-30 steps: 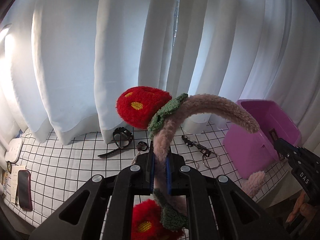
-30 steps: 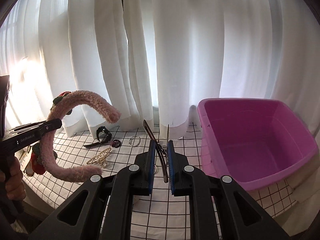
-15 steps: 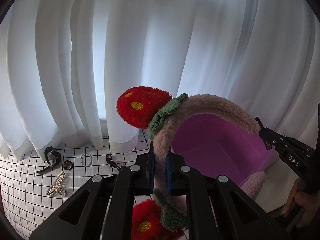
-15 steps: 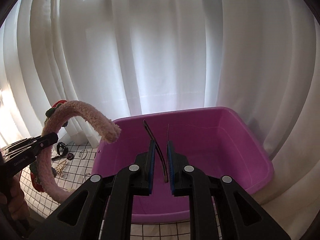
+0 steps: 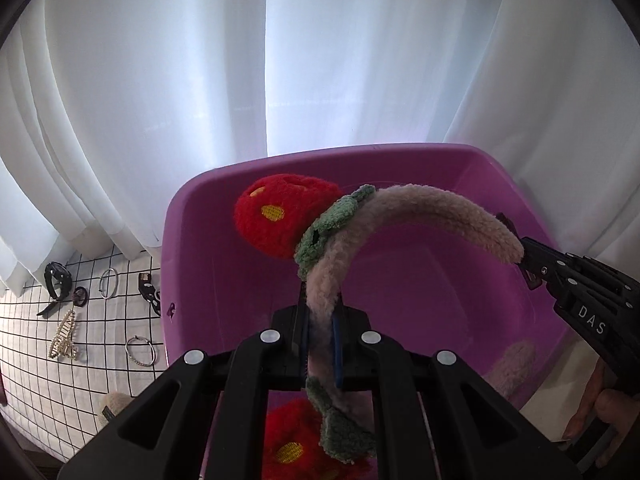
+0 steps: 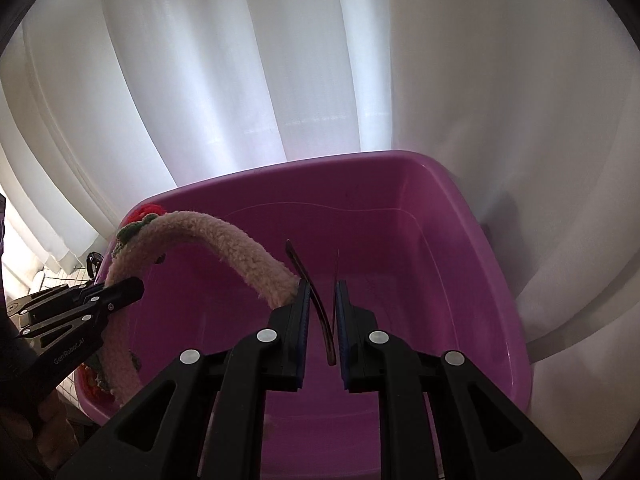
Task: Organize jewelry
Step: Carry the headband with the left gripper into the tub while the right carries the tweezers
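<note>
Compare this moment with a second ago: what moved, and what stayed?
Both grippers carried their loads from above the checked cloth to over the purple tub. The left gripper still clamps the fuzzy pink headband; the right gripper still holds the thin dark hair clip.

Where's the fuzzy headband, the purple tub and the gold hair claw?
fuzzy headband (image 5: 440, 212), left wrist view, pink arch.
purple tub (image 6: 400, 158), right wrist view, far rim.
gold hair claw (image 5: 64, 336), left wrist view, its middle.
</note>
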The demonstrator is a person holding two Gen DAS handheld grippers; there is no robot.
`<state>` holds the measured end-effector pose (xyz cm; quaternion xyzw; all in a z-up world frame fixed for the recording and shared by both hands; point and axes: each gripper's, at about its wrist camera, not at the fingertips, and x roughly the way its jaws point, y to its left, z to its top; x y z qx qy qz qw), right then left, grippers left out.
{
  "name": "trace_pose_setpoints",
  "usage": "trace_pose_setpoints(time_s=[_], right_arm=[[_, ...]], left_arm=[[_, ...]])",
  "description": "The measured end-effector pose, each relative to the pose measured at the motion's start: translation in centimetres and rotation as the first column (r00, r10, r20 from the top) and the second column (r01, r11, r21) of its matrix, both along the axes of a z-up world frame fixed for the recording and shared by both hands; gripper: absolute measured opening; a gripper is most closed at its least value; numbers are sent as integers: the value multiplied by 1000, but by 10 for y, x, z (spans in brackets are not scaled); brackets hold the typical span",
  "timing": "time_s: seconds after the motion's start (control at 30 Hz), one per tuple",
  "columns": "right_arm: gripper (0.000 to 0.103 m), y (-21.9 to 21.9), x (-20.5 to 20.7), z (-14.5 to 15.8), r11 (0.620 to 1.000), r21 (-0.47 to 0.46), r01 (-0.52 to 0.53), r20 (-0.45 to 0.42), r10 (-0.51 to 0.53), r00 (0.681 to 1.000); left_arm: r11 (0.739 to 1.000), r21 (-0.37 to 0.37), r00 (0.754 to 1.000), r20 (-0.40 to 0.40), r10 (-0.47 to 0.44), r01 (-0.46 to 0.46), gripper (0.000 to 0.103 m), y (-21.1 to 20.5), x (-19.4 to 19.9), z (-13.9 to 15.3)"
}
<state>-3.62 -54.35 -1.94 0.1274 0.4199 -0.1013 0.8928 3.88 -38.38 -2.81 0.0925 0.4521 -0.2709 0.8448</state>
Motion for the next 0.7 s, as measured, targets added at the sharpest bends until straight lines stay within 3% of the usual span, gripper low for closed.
trace_pose_setpoints(time_s=[0.13,0.17,0.23,0.27,0.3,0.33,0.37,0.53,0.7], right_arm=[[15,-9,12,-17,1000,18,-10,-54,11,998],[21,-10,14,-21,1000,24,-13,-66,15,998],[44,-12,15,-25,1000,20,-16,-76,17,997],[57,-12,15,-24,1000,17,-20,-69,21,997],[58,-12,15,-23,1000,12,-20,-65,20,998],[58,-12,15,-23,1000,8,-23,-65,23,998],[58,-12,15,-22,1000,4,-26,-64,27,998],[58,-17,10,-16,1000,16,-27,-40,27,999],[58,-16,8,-11,999,29,-42,-25,42,999]], left_arm=[[997,76,999,-34,23,-21,12,-14,3,-10],[995,97,999,-35,32,-29,17,-16,3,-12],[992,119,998,-35,47,-42,28,-16,4,-16],[991,123,998,-27,54,-51,42,-18,4,-16],[990,124,998,-13,64,-62,74,-17,4,-14],[989,121,997,12,79,-80,89,-14,5,-13],[990,103,995,38,90,-94,95,-12,3,-9],[987,128,993,79,85,-95,95,-16,0,-2],[989,112,994,59,88,-94,95,-12,1,0]])
